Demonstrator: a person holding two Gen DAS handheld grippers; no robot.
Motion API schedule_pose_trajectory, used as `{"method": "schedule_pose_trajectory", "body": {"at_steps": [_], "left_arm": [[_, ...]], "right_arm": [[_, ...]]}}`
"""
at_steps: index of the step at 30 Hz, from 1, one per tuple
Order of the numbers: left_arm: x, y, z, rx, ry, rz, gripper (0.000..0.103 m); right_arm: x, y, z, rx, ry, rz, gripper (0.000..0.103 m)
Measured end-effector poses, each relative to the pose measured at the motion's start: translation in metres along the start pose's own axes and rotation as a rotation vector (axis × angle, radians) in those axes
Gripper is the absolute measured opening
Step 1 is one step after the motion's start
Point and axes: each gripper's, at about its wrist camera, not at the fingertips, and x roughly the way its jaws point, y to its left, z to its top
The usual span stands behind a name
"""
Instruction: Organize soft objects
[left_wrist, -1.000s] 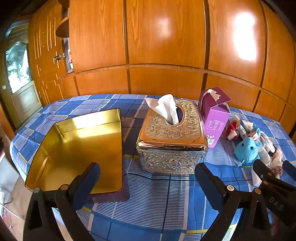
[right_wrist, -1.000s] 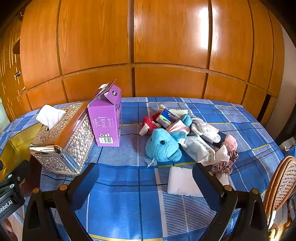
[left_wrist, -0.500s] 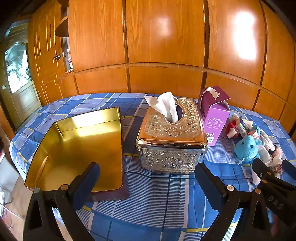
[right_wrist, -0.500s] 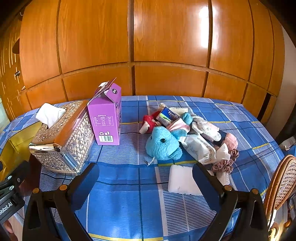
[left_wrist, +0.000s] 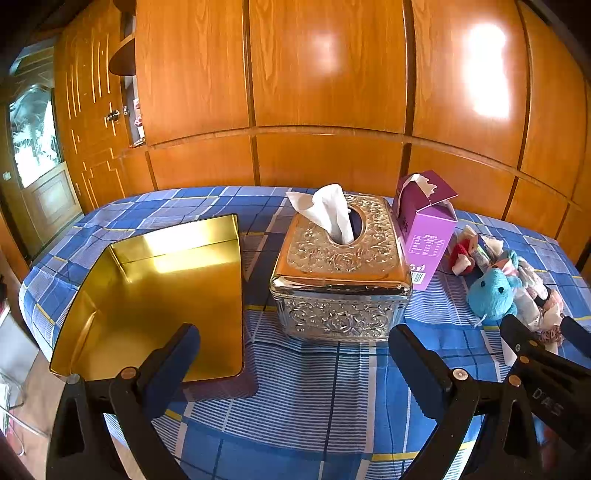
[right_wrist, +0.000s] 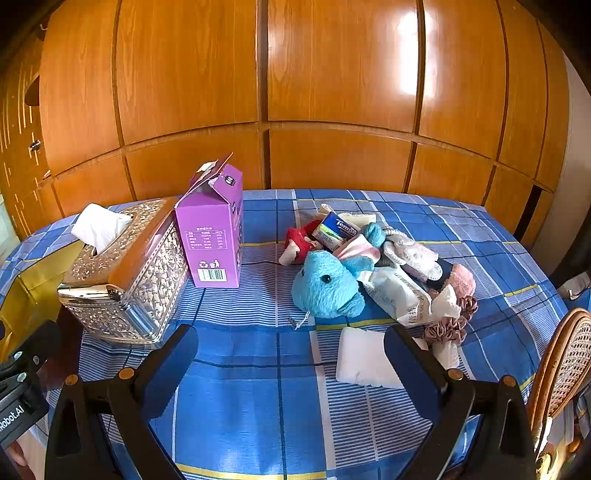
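Note:
A heap of soft things lies on the blue checked cloth: a blue plush toy (right_wrist: 327, 284), a red plush (right_wrist: 297, 242), a Tempo tissue pack (right_wrist: 338, 230), a white wipes packet (right_wrist: 400, 297), pink scrunchies (right_wrist: 448, 326) and a white pad (right_wrist: 364, 356). The blue plush toy (left_wrist: 493, 293) shows at the right in the left wrist view. A gold tray (left_wrist: 162, 291) lies empty at the left. My right gripper (right_wrist: 291, 354) hovers open just short of the heap. My left gripper (left_wrist: 293, 354) hangs open before the tissue box, holding nothing.
An ornate silver tissue box (left_wrist: 341, 269) stands mid-table with a purple carton (left_wrist: 424, 232) beside it. A wooden panelled wall runs behind. A wicker chair back (right_wrist: 565, 354) rises at the right edge. The other gripper's body (left_wrist: 546, 373) shows low right.
Both views have drifted slightly: the objects sit a little farther off than a second ago. Both grippers stay open and nothing on the table has moved.

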Motion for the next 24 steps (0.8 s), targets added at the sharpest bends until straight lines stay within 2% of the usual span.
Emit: {"method": "schedule_pose_trajectory", "body": {"at_steps": [19,21,24], "left_arm": [[-0.002,-0.003,-0.002,0.014,-0.002,-0.013,0.103],[-0.003,-0.005,-0.001,0.02,-0.004,-0.022,0.103],[-0.006,-0.009,0.001,0.052,-0.017,-0.087,0.103]], "right_arm": [[-0.001,-0.008,0.003,0.014,-0.001,-0.006,0.102],[-0.002,-0.013,0.006,0.021,-0.004,-0.007,0.102],[-0.004,-0.03,0.015,0.058,-0.011,-0.012,0.102]]}}
